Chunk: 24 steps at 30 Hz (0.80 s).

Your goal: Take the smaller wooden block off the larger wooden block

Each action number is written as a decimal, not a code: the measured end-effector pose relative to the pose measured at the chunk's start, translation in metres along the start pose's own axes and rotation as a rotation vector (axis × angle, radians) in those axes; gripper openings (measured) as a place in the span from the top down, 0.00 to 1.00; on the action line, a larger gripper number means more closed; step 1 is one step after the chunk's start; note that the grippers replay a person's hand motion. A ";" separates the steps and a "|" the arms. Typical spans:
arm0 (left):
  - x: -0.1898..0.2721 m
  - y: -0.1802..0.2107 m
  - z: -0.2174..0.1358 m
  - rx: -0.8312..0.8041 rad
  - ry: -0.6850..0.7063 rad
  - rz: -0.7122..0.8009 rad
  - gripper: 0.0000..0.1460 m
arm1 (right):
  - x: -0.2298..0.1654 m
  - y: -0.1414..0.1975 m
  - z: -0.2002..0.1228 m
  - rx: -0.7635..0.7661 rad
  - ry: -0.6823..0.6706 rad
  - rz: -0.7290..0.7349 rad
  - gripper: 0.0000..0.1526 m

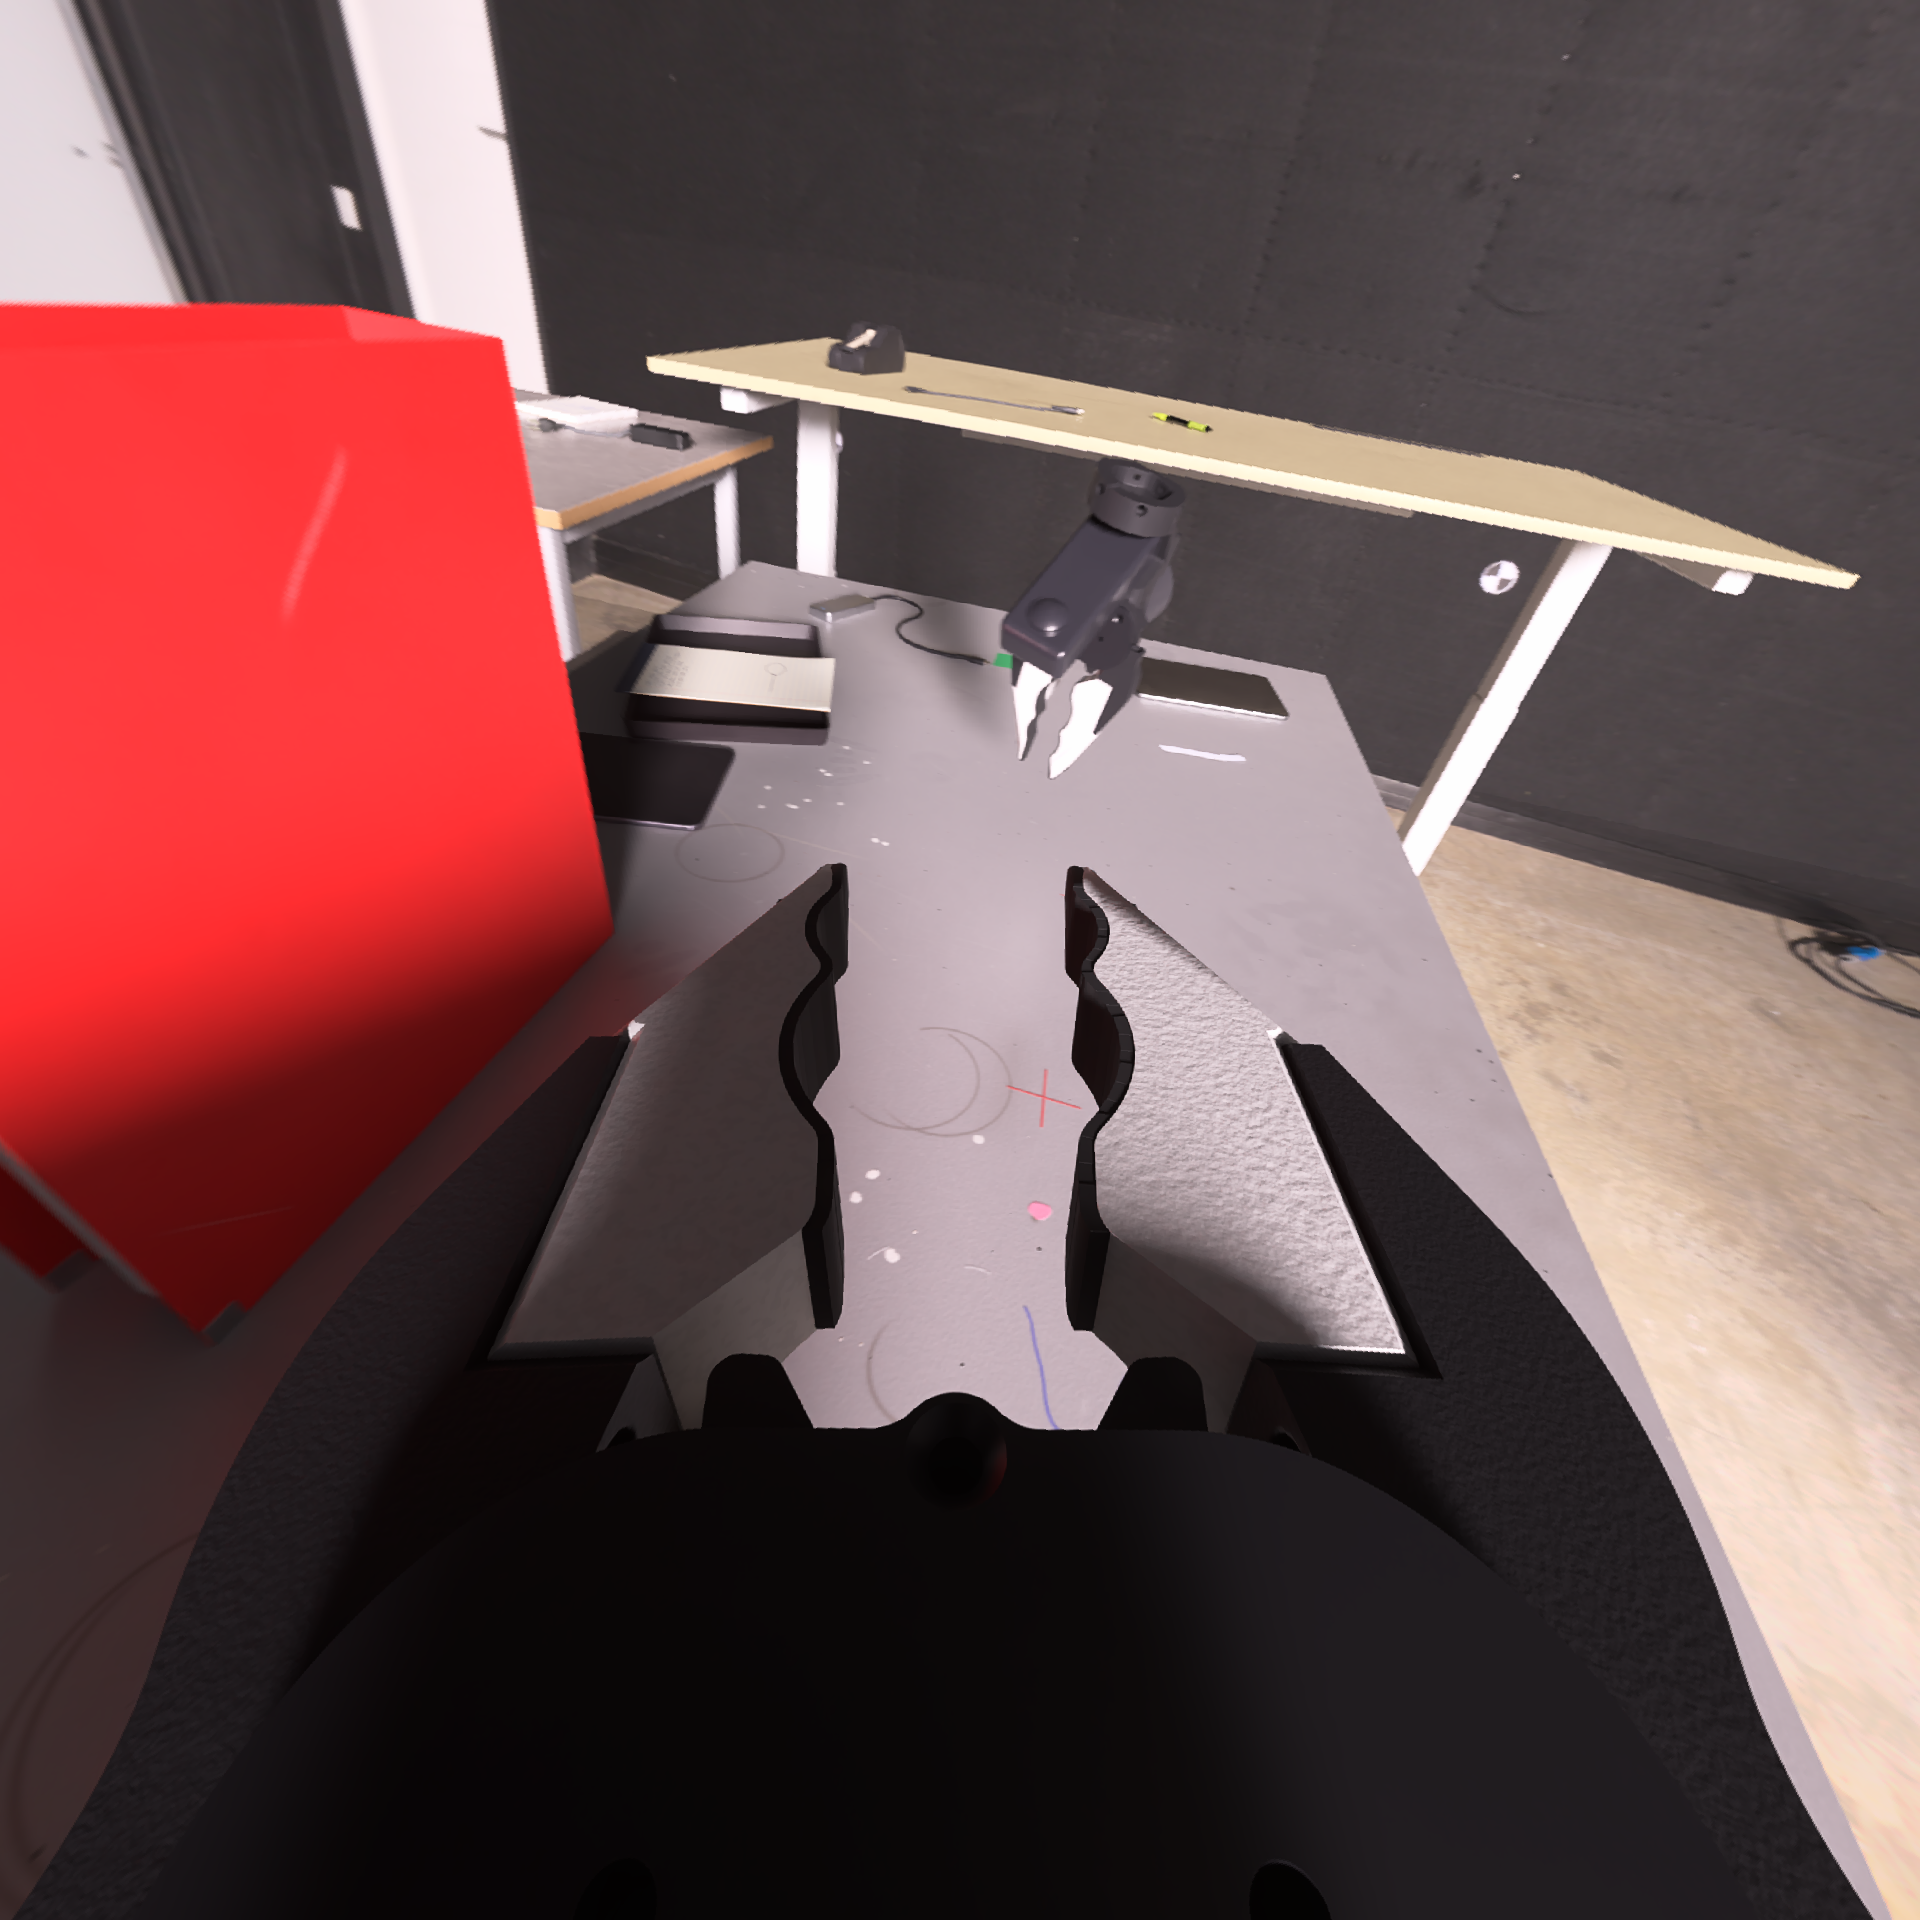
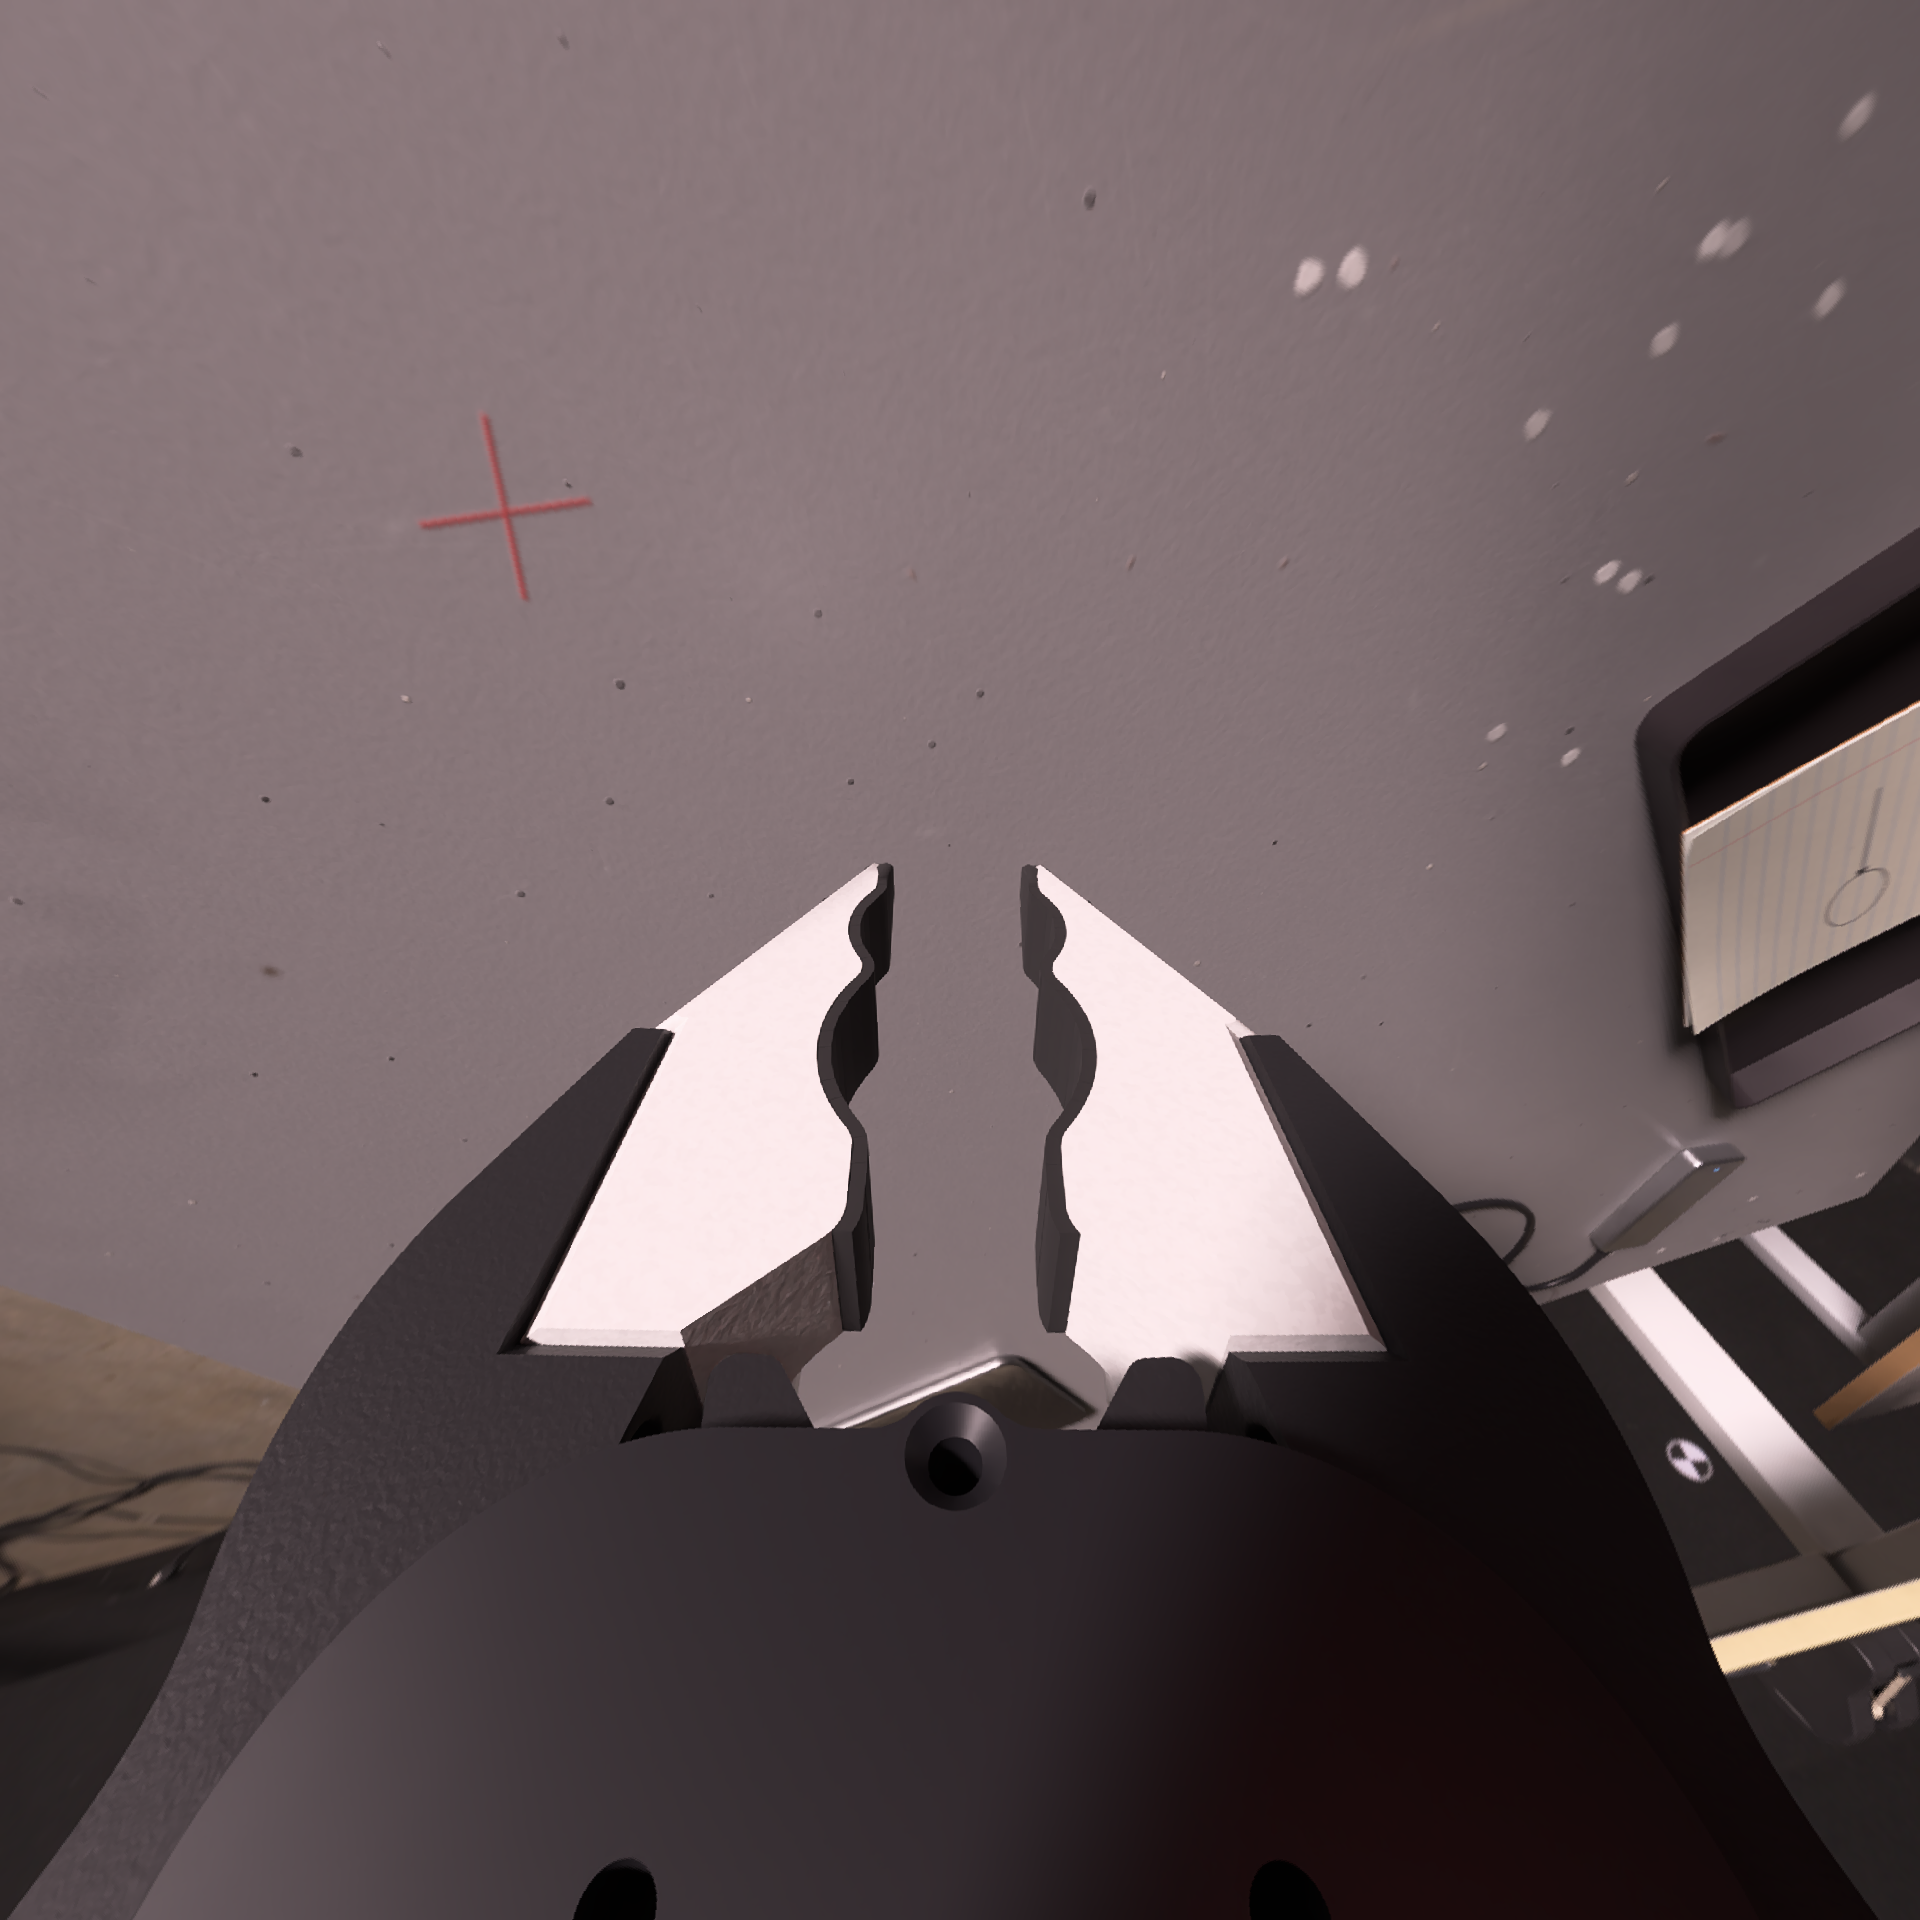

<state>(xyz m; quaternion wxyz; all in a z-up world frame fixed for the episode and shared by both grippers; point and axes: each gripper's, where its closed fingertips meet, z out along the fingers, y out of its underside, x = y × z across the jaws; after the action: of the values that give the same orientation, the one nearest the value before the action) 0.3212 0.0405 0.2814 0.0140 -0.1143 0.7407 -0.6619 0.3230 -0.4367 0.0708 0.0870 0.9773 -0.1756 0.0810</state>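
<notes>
A big red block (image 1: 281,779) fills the left of the left wrist view, tilted and very close to the camera. A second red edge (image 1: 31,1236) shows below it at the lower left. No wood-coloured block shows in either view. My left gripper (image 1: 956,878) is open and empty over the grey table (image 1: 1299,935), just right of the red block. My right gripper (image 1: 1044,758) hangs farther off over the table, fingers pointing down. In its own view the right gripper (image 2: 958,873) is open with a narrow gap and holds nothing.
A red cross mark (image 1: 1042,1099) is on the table, also in the right wrist view (image 2: 506,509). Black trays with a notepad (image 1: 732,681) (image 2: 1808,883), a small silver device with a cable (image 1: 842,608) (image 2: 1662,1195) and a flat grey slab (image 1: 1210,691) lie at the far end. A wooden-topped desk (image 1: 1247,457) stands behind.
</notes>
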 end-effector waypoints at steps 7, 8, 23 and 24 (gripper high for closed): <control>-0.015 -0.003 -0.042 -0.014 -0.162 0.037 0.70 | 0.015 -0.002 -0.014 0.020 0.118 0.028 0.80; -0.019 0.001 -0.050 -0.036 -0.204 0.050 0.70 | 0.018 -0.003 -0.020 0.051 0.136 0.054 0.80; -0.107 0.106 -0.246 -0.384 -0.893 -0.046 0.37 | -0.026 0.109 -0.110 0.602 0.374 0.848 0.50; -0.110 0.116 -0.260 -0.402 -0.923 -0.081 0.35 | -0.035 0.118 -0.103 0.634 0.349 0.896 0.49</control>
<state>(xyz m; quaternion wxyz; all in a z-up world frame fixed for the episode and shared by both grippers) 0.3665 0.3263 0.1850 0.2919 -0.4241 0.7652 -0.3865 0.2348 -0.5137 0.1813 -0.2253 0.7580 -0.5226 0.3188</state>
